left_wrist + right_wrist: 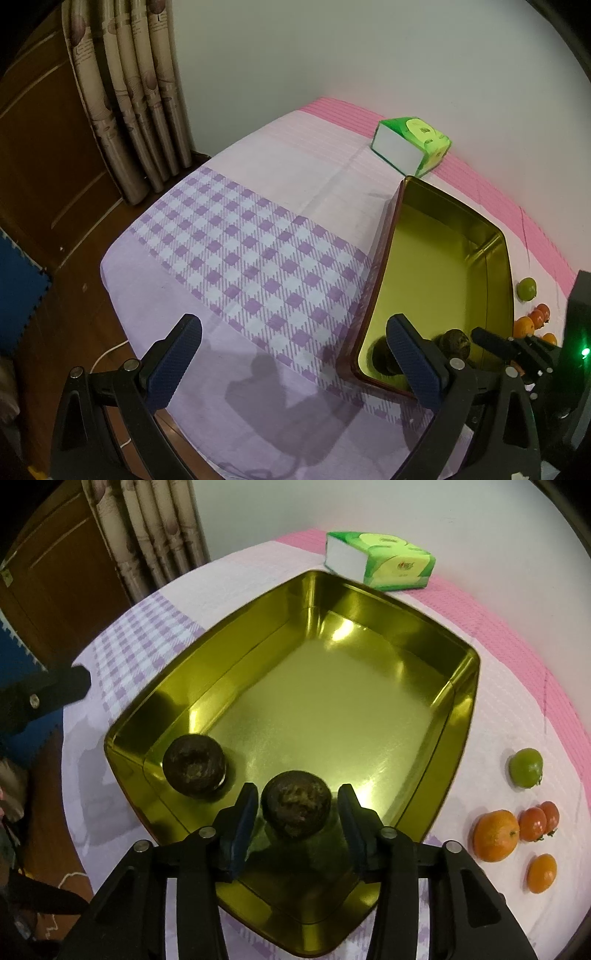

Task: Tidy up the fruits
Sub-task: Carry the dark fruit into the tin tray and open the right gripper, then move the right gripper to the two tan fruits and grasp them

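A gold-lined tin (461, 686) lies on the cloth-covered table. Two dark, wrinkled round fruits rest on its floor near the front corner: one (194, 764) to the left, the other (295, 805) between the fingers of my right gripper (297, 812). A narrow gap shows on each side of that fruit, so the pads do not press it; the gripper is open. My left gripper (295, 347) hangs wide open over the purple cloth beside the tin's (384, 258) front corner, holding nothing. To the tin's right lie a lime (526, 768), an orange (496, 834), two small tomatoes (532, 823) and a small orange (542, 873).
A green tissue pack (380, 559) sits behind the tin near the wall. The checked purple cloth (258, 258) stretches left of the tin to the table's edge. Curtains (129, 92) and a wooden door stand beyond it. A white cable lies on the floor.
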{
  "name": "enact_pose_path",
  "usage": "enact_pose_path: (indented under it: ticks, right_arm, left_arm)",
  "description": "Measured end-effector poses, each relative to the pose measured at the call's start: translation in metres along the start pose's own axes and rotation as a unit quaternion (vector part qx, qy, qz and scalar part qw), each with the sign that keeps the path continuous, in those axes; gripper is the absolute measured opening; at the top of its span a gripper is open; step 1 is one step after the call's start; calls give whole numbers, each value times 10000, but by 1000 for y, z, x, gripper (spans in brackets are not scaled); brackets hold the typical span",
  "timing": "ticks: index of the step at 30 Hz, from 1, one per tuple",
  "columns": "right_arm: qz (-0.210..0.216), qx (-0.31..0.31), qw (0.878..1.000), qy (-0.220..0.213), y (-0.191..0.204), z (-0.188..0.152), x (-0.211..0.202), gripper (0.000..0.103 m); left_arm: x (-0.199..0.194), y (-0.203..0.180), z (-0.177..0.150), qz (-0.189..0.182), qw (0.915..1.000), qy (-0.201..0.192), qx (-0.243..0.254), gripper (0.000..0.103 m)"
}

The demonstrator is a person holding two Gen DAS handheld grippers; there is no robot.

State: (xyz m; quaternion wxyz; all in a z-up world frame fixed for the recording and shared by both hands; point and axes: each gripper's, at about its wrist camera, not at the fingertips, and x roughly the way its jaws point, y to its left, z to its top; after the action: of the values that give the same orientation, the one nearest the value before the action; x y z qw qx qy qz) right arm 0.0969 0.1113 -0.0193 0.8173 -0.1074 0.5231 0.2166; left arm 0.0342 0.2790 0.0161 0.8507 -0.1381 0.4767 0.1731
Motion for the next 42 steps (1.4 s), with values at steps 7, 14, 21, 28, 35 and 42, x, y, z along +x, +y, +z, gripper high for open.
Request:
enact_pose_path:
  ticks: [7, 14, 21, 28, 35, 42]
  right_arm:
    - [46, 206, 9990, -391, -14, -4, -38, 52]
    - [-221, 617, 9958, -641, -57, -38, -80, 55]
    - [-780, 1299, 9868, -567, -126, -101, -107, 55]
    - [-1076, 1910, 9751, -323, -171, -163, -110, 55]
    - [-1001, 2191, 9704, -179, -183, -191, -98, 55]
    - [-962, 2167, 9713, -170, -184, -192, -83, 55]
  left_arm:
    - [-2, -4, -2, 22, 10000, -32, 77, 99]
    - [-3, -11, -4, 37, 9996, -76, 252, 99]
    - [-5, -22, -9, 83, 9986, -151, 501, 99]
    - [-8, -36, -15, 105, 9965, -229, 802, 99]
    - [-12, -50, -22, 75, 9933, -316, 1112, 99]
    - [-14, -60, -26, -18, 9905, -382, 1319, 99]
